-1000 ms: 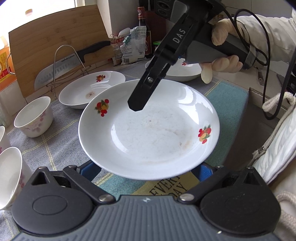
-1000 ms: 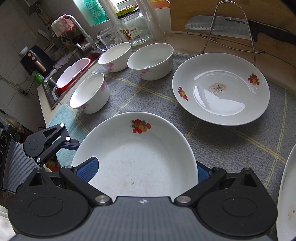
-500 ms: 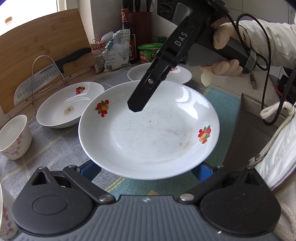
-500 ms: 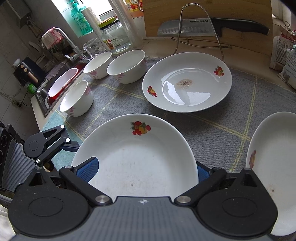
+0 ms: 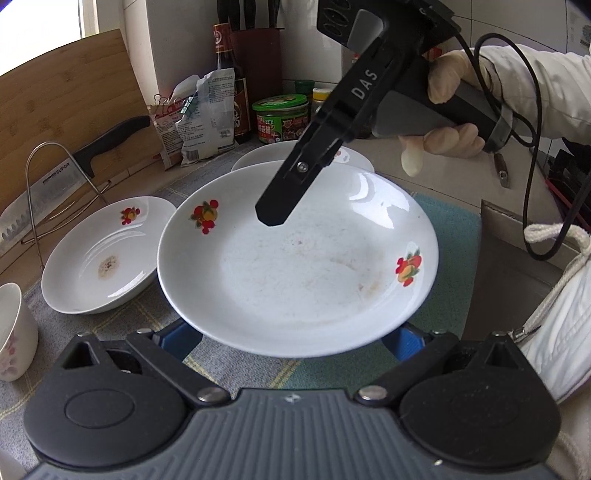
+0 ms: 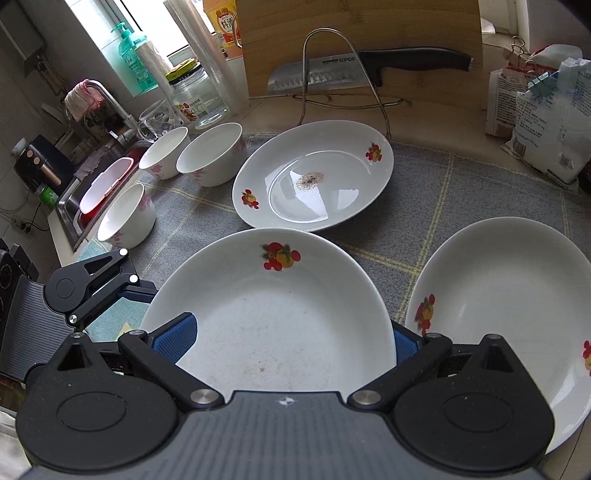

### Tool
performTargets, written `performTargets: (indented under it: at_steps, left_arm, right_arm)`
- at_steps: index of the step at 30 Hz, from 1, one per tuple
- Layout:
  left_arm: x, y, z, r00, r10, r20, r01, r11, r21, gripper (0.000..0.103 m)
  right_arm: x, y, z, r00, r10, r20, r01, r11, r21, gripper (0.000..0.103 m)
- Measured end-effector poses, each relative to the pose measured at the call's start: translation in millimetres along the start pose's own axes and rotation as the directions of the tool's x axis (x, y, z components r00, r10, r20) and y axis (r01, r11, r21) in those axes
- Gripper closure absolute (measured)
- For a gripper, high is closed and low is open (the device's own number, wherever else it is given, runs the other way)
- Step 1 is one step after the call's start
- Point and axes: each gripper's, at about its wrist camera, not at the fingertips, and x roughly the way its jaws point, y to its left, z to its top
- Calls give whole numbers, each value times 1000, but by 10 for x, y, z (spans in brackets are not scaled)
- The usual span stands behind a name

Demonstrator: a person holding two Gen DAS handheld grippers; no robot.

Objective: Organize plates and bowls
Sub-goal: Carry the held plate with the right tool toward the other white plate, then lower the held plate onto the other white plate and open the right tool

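"SUPOR" knife; "DAS" right gripper

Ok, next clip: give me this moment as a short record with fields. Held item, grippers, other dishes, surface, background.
held item: plate with fruit print, faintly soiled, held above the mat
left gripper: shut on plate's near rim
right gripper: shut on plate's opposite rim
other plates: stained plate; right plate
bowls: three bowls near the sink
surface: grey mat
background: knife on wire rack, cutting board
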Motion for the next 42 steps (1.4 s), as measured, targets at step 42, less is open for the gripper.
performTargets:
  at_steps: [42]
  left_arm:
    - [886,82,732,999,-49,-4,49,995,84,1]
  right_arm:
    - [-225,-1203,-84,996,-61,62,51,986,158,0]
